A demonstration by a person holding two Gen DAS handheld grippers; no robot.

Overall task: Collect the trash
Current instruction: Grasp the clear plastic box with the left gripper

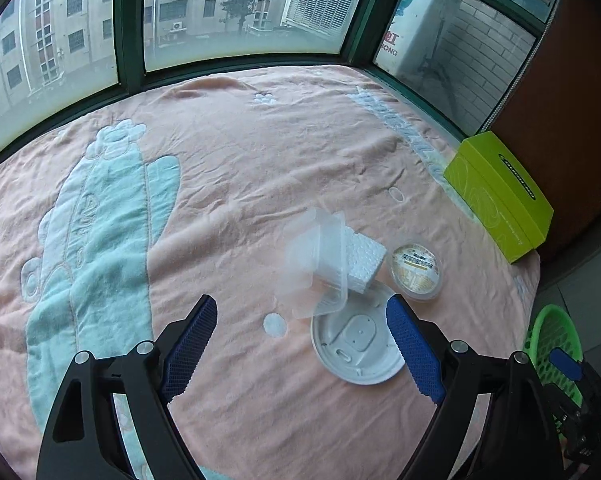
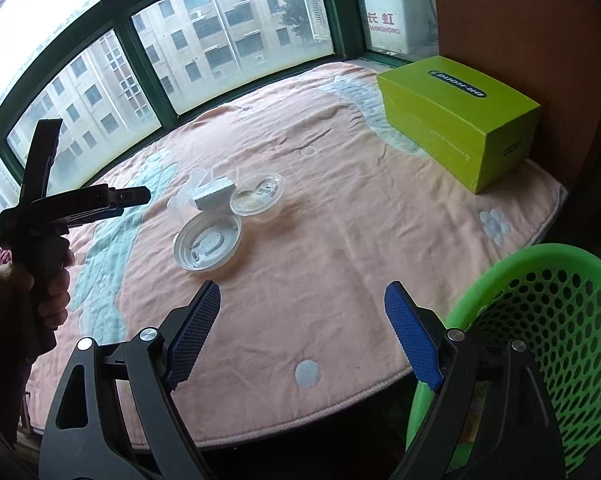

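Trash lies in a cluster on the pink blanket (image 1: pixel 240 168): a clear plastic clamshell box (image 1: pixel 316 264), a white foam block (image 1: pixel 362 260), a round cup with a yellow label lid (image 1: pixel 416 268) and a white round lid (image 1: pixel 356 344). My left gripper (image 1: pixel 300 320) is open and empty, just short of the white lid. In the right wrist view the same cluster shows: white lid (image 2: pixel 207 244), cup (image 2: pixel 258 196), foam block (image 2: pixel 214 196). My right gripper (image 2: pixel 302 308) is open and empty near the blanket's front edge, beside a green mesh basket (image 2: pixel 540 320).
A lime green box (image 1: pixel 500 196) (image 2: pixel 460 120) stands at the right against a brown wall. Green-framed windows (image 1: pixel 132 28) run along the far side. The green basket (image 1: pixel 556 344) sits off the blanket's right edge. The left gripper's handle and hand (image 2: pixel 48 216) show at left.
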